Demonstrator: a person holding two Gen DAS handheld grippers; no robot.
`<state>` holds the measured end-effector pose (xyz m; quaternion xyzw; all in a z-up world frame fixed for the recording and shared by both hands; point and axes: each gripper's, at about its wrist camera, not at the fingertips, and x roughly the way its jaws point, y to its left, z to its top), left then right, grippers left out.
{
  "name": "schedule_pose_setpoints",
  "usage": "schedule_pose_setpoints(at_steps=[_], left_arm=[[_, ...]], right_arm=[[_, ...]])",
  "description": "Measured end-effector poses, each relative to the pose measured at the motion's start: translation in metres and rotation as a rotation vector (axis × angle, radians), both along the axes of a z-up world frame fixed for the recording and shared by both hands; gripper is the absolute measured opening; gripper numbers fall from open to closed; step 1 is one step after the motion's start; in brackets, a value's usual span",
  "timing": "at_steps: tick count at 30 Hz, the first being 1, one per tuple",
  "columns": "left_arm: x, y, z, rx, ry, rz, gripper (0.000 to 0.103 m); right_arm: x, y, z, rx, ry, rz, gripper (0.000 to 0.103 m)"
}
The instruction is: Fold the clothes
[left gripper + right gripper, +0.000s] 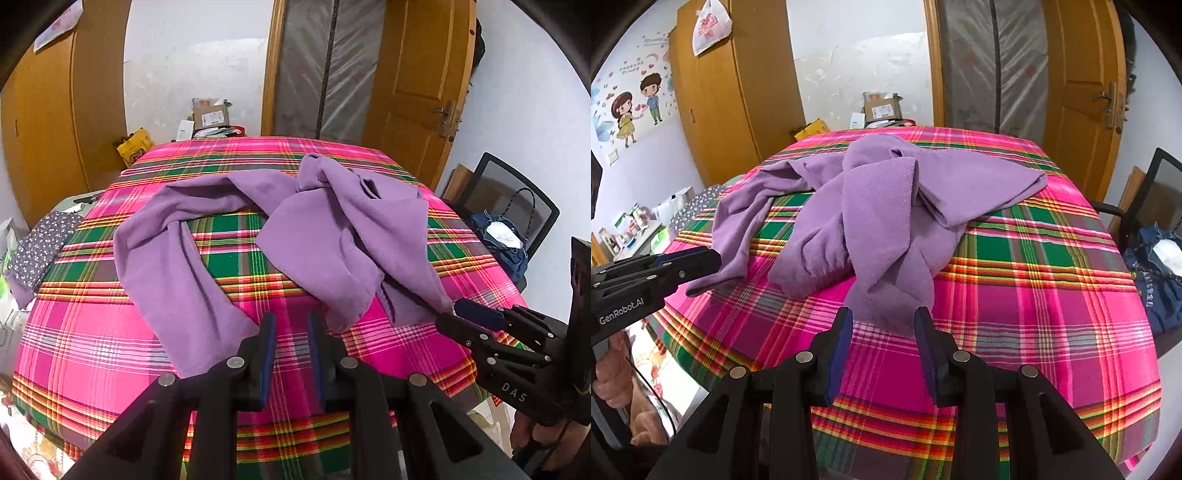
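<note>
**Purple garment sprawling on the plaid bed**

The purple fleece garment (317,236) is lying crumpled across the bed (92,354), which is wearing a loud pink, green and orange plaid cover. One long limb of the cloth is trailing toward the near left edge, and another bunched part is draping toward the near right.

The left hand-held gripper (291,325) is hovering just above the cover with its blue-padded fingers (269,350) a modest way apart and nothing between them, the trailing limb lying just beside its left finger. The right hand-held gripper (882,325) is standing wide, its fingers straddling the near tip of the garment (touching or not, I cannot tell). A dotted grey cloth (40,251) is sitting at the bed's far left.
</note>
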<state>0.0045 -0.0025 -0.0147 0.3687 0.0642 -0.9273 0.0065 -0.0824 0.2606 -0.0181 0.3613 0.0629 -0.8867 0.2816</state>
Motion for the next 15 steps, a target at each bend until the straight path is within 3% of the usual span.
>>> schedule_pose_setpoints(at_steps=[15], left_arm=[[-0.0072,0.0048,-0.0035,-0.006,-0.034,0.012,0.017]], right_arm=[[-0.0037,0.0038,-0.0046,-0.015,-0.012,-0.003,0.036]])
